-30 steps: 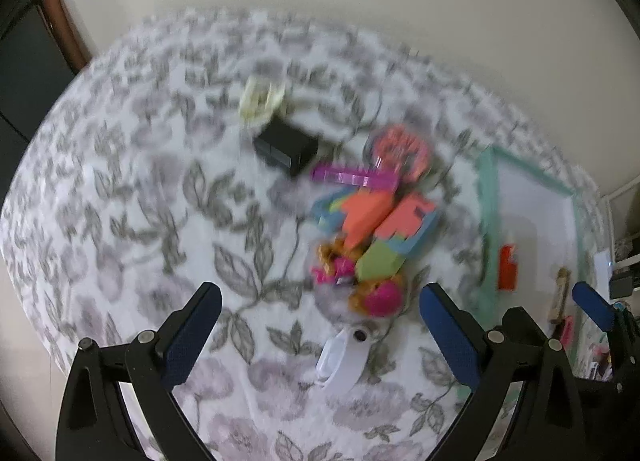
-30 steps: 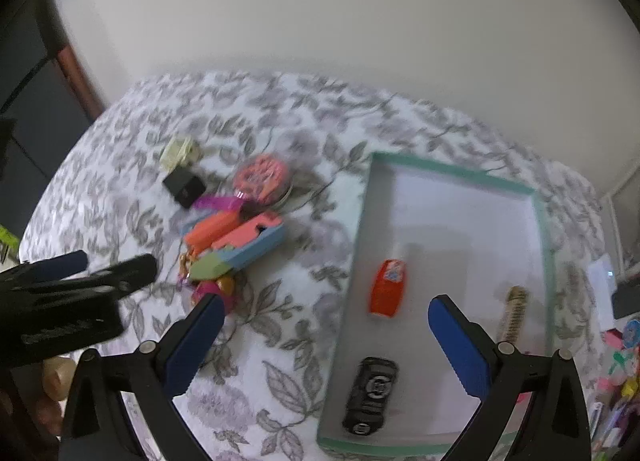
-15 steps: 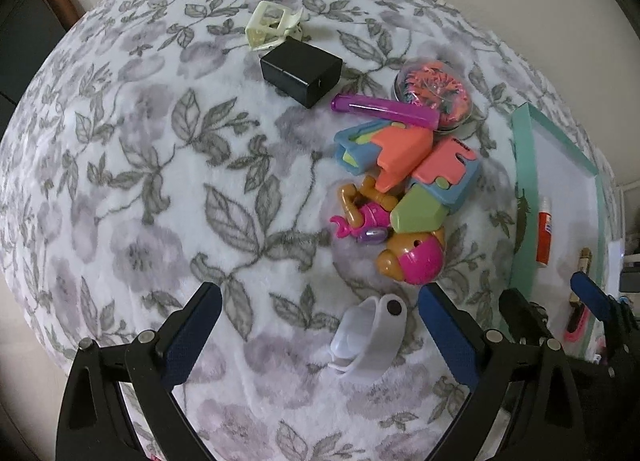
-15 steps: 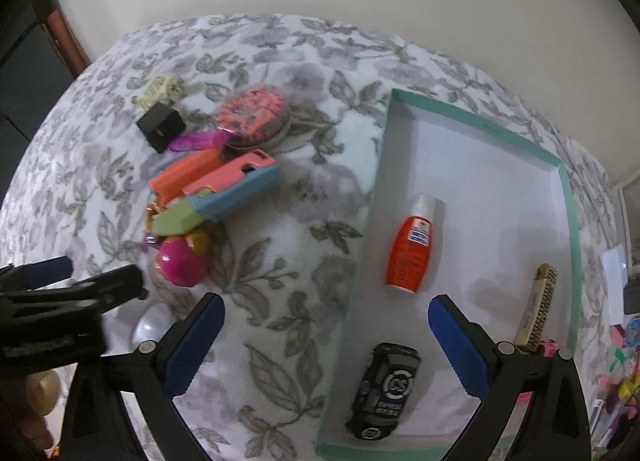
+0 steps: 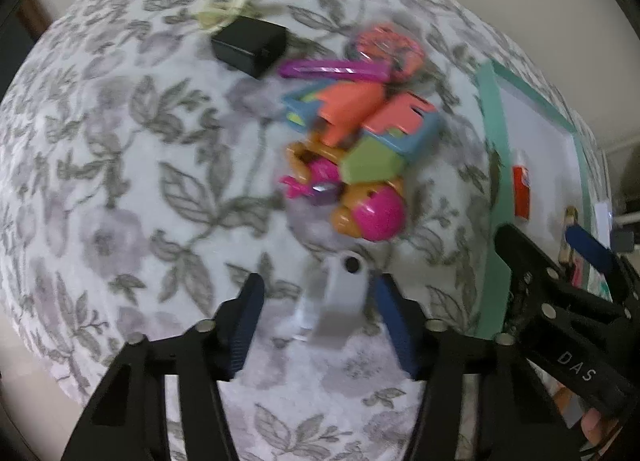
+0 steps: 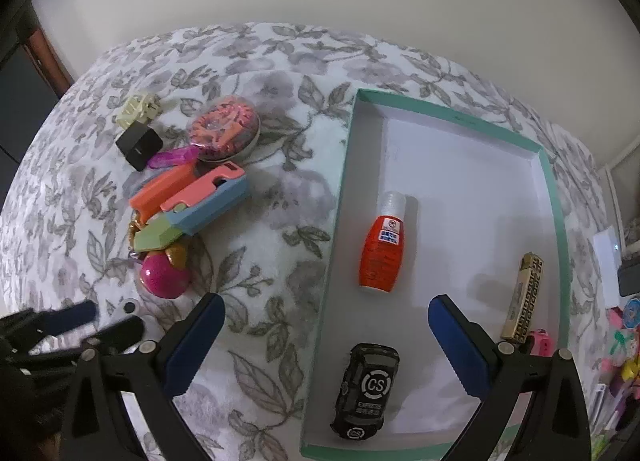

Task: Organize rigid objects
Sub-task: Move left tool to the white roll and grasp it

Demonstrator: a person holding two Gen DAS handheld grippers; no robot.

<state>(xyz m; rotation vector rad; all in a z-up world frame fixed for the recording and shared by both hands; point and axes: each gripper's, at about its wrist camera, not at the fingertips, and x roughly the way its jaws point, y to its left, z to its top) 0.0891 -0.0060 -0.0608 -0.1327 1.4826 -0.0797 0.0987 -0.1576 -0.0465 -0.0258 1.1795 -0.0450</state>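
white clip (image 5: 338,303) on floral cloth (image 5: 120,181), near side, left of teal tray (image 6: 558,197) | left gripper (image 5: 320,325) just been closing, clip between jaws, contact unclear through blur | right gripper (image 6: 326,337) wide, empty, over tray | likely light, stiff, smooth plastic; best taken across flat sides
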